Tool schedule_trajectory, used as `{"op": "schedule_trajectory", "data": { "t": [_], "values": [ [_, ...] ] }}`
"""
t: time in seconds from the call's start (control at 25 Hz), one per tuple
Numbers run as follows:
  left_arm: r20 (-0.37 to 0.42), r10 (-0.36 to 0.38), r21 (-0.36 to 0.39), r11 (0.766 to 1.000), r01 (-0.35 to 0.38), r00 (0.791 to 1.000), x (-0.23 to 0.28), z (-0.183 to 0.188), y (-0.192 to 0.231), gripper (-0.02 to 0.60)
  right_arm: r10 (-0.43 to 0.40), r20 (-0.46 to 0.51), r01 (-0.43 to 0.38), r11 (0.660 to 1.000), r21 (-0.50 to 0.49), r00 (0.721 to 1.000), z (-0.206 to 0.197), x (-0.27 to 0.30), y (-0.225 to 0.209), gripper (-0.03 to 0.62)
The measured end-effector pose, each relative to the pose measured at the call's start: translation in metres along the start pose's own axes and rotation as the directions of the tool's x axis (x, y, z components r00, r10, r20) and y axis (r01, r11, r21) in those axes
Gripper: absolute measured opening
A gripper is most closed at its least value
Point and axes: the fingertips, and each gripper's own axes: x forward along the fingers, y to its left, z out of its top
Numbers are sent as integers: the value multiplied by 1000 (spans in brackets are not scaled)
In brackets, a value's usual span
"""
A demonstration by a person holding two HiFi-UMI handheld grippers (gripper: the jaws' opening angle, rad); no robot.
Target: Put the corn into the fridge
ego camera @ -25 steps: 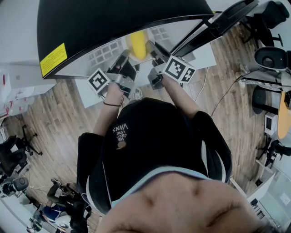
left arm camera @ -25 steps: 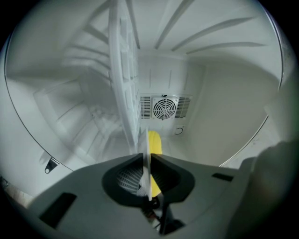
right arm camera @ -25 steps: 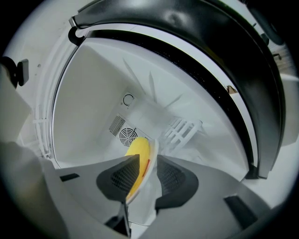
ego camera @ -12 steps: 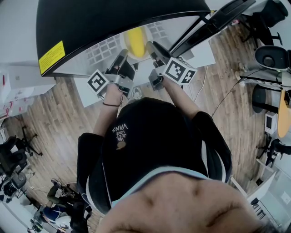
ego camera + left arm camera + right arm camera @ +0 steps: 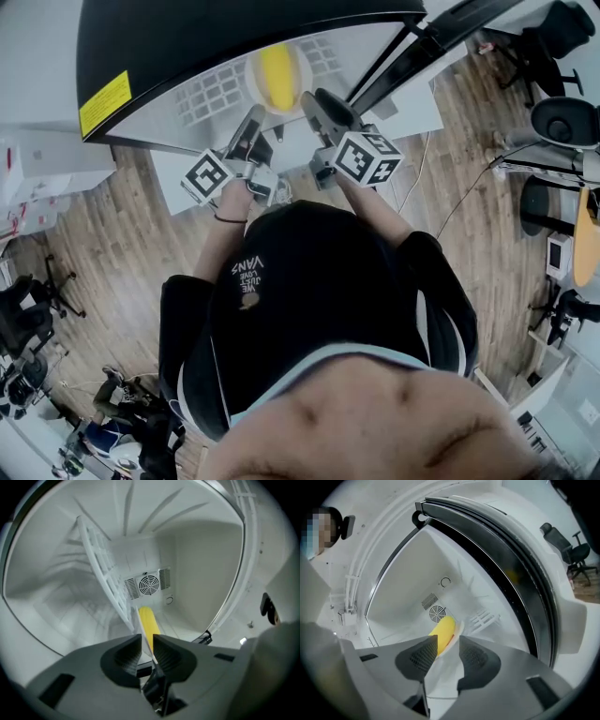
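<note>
A yellow corn cob lies on a small white plate inside the open fridge. My left gripper reaches in from the lower left, and the plate's thin rim runs between its close-set jaws, which are shut on it. The corn shows just beyond the left gripper. My right gripper comes from the lower right. Its jaws are opening, with the plate between them and a gap on each side. Past the right gripper lies the corn.
The fridge's white interior has a wire shelf and a round fan vent on the back wall. Its door with a dark seal stands open at the right. Office chairs stand on the wood floor to the right.
The plate with the corn has moved farther into the fridge, up in the head view. Both grippers have rolled, and the right one has drawn slightly away from the corn.
</note>
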Motion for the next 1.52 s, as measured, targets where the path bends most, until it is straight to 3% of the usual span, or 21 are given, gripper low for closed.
{"op": "schedule_trajectory", "data": {
  "t": [0.12, 0.24, 0.36, 0.48, 0.8, 0.96, 1.2, 1.52],
  "values": [
    [7, 49, 191, 980, -49, 999, -7, 0, -2, 52, -3, -4, 3, 997, -76, 1000, -5, -5, 4, 137],
    [26, 89, 405, 910, -92, 996, -14, 0, -6, 52, 1, -7, -2, 985, -170, 1000, -8, -11, 10, 123],
    [23, 108, 545, 832, -102, 994, -17, -5, -11, 52, 7, -14, -11, 967, -255, 1000, -11, -15, 15, 92],
    [33, 125, 636, 763, -117, 992, -18, -8, -12, 51, 9, -22, -16, 944, -329, 1000, -17, -17, 20, 66],
    [56, 166, 746, 648, -152, 985, -20, -19, -6, 38, 10, -51, -31, 904, -426, 999, -32, -20, 27, 17],
    [42, 165, 773, 620, -136, 985, -17, -24, -6, 31, 12, -58, -36, 897, -440, 998, -36, -18, 28, 14],
    [20, 163, 793, 599, -115, 986, -11, -25, -8, 28, 7, -63, -35, 891, -453, 998, -36, -13, 31, 14],
    [1, 157, 776, 622, -100, 988, -5, -21, -4, 28, -4, -61, -25, 891, -454, 998, -35, -7, 30, 12]
  ]
}}
